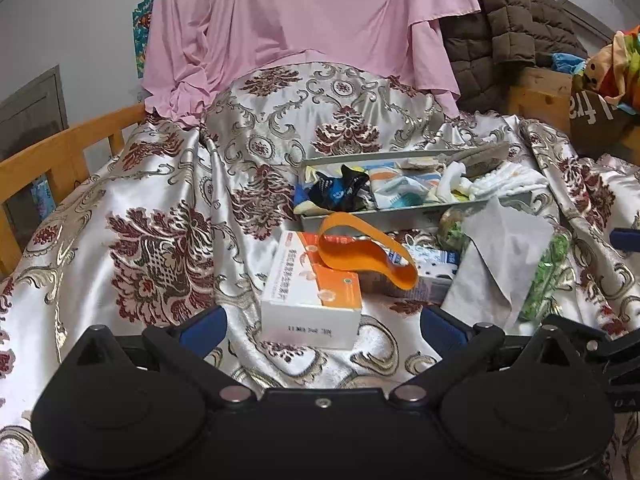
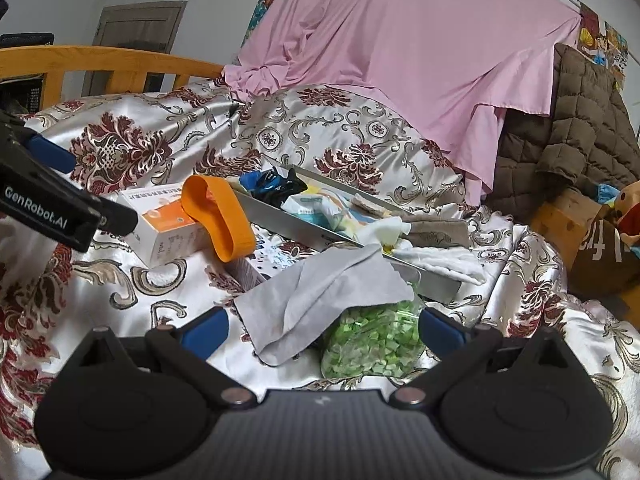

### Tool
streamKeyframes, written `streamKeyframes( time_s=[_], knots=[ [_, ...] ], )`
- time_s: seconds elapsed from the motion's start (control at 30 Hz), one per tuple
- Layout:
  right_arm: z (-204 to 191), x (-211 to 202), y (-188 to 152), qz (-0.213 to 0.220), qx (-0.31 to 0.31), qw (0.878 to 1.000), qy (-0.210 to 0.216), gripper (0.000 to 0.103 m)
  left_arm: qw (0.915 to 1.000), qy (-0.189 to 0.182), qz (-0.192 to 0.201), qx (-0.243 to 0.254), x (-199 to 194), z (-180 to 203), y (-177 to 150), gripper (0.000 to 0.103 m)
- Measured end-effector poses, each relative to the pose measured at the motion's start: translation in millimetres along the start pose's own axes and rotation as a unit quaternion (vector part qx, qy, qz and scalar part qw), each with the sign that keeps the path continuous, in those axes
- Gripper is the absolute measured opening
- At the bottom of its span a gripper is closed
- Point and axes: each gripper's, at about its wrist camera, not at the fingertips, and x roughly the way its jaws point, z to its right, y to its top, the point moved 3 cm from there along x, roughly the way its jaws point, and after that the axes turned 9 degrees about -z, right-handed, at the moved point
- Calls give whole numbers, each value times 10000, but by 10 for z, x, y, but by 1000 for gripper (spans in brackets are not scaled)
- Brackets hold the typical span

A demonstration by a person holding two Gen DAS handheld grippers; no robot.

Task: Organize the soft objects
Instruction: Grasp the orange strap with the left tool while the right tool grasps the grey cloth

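Note:
A grey tray [image 1: 400, 216] [image 2: 288, 224] on the bed holds several soft items: dark socks [image 1: 344, 190] [image 2: 276, 188], patterned cloths [image 1: 404, 190], a white cloth [image 1: 508, 182] [image 2: 444, 262] and a beige piece [image 2: 436, 226]. A grey cloth [image 1: 500, 264] [image 2: 320, 296] lies loose in front of the tray, over a bag of green bits [image 2: 372, 344] [image 1: 548, 272]. My left gripper [image 1: 322, 322] is open and empty, just before a white-orange box [image 1: 312, 300]. My right gripper [image 2: 322, 328] is open and empty, its fingers either side of the grey cloth and bag.
An orange band [image 1: 360, 252] [image 2: 224, 216] lies over the box [image 2: 168, 224] and a printed packet [image 1: 428, 264]. A floral satin cover [image 1: 160, 240] drapes the bed. Pink sheet [image 1: 304, 20], brown quilted coat [image 2: 580, 128], wooden rail [image 1: 48, 156] and a stuffed toy [image 1: 612, 64] surround it.

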Motion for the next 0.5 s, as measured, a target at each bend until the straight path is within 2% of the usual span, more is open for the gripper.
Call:
streamKeyframes(
  time_s=[0.13, 0.33, 0.5],
  knots=[
    [0, 109, 38, 45, -49, 10000, -55, 103, 9999, -20, 144, -64, 69, -6, 95, 102],
    [-19, 391, 122, 198, -453, 9985, -223, 103, 9993, -85, 307, 192, 372, 28, 298, 102],
    [15, 618, 221, 197, -392, 9990, -94, 103, 9991, -254, 322, 84, 670, -8, 462, 102]
  ],
)
